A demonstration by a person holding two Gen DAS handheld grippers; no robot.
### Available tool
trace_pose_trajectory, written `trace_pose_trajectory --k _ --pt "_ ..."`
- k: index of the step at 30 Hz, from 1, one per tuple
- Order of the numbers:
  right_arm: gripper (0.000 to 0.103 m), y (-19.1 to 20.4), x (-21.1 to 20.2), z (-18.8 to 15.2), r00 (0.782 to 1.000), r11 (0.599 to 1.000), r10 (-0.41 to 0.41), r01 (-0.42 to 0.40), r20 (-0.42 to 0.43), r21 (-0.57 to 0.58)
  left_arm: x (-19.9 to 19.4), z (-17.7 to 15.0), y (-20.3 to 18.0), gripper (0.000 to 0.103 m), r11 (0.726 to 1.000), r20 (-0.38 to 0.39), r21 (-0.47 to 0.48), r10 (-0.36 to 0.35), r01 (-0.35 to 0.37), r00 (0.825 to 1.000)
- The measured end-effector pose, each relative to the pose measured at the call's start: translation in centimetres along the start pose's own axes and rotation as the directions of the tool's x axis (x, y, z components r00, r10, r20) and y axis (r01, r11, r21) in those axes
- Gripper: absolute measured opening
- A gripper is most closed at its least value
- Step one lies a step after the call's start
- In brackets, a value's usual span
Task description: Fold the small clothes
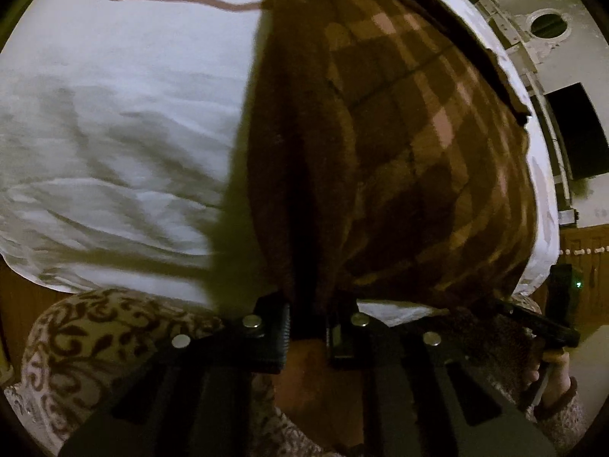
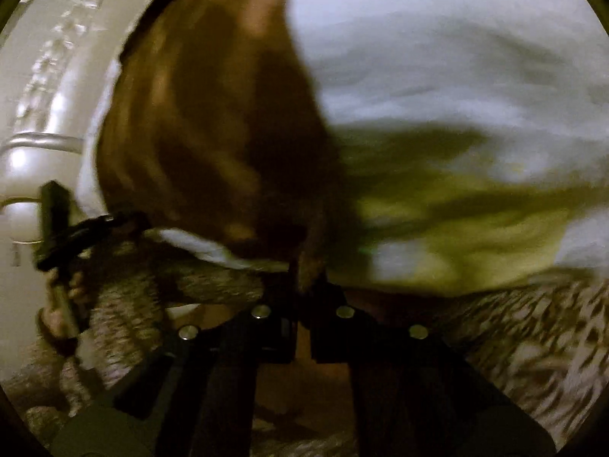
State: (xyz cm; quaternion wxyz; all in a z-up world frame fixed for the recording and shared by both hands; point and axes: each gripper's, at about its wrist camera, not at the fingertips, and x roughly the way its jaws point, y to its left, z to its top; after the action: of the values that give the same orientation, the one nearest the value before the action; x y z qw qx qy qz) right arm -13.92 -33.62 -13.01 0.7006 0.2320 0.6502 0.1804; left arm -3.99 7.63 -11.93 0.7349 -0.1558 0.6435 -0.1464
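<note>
Brown checked garment is lying on a white sheet, near edge lifting toward the person. L gripper is pinching that edge, jaws nearly together w/ cloth between. R gripper is pinching the same edge further along, jaws pressed together; view blurred. Patterned sleeve is showing below.

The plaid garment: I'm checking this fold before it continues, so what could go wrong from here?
1. Both grippers pinch only the near edge of the plaid garment, left gripper and right gripper; the thin bite may slip.
2. Lifting could drag the already wrinkled white sheet.
3. The right wrist view is blurred, so alignment may suffer.
</note>
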Motion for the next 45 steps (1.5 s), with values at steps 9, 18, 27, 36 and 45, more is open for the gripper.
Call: trace_pose_trajectory --k 9,18,27,36,45 --pt "0.004 0.5 -5.0 -0.9 0.938 0.940 0.325 -0.335 0.117 0.072 -6.1 0.4 0.6 0.013 0.965 0.078 0.031 -0.261 0.259 0.962" --pt "0.004 0.2 -10.6 3.9 0.791 0.818 0.526 -0.571 0.311 0.067 -12.2 6.5 0.4 0.013 0.947 0.287 0.028 -0.315 0.320 0.905" --pt "0.003 0.9 -10.7 8.1 0.801 0.841 0.507 -0.540 0.318 0.021 -8.5 5.3 -1.3 0.015 0.967 0.197 -0.016 -0.247 0.255 0.949" --pt "0.003 0.1 -9.9 7.5 0.800 0.835 0.516 -0.550 0.307 0.031 -4.4 -0.6 0.0 0.060 0.982 0.039 -0.142 -0.120 0.125 0.992" --pt "0.003 0.6 -9.7 6.9 0.799 0.834 0.522 -0.551 0.299 0.016 -1.6 -0.2 -1.3 0.070 0.987 0.024 -0.146 -0.064 0.066 0.998"
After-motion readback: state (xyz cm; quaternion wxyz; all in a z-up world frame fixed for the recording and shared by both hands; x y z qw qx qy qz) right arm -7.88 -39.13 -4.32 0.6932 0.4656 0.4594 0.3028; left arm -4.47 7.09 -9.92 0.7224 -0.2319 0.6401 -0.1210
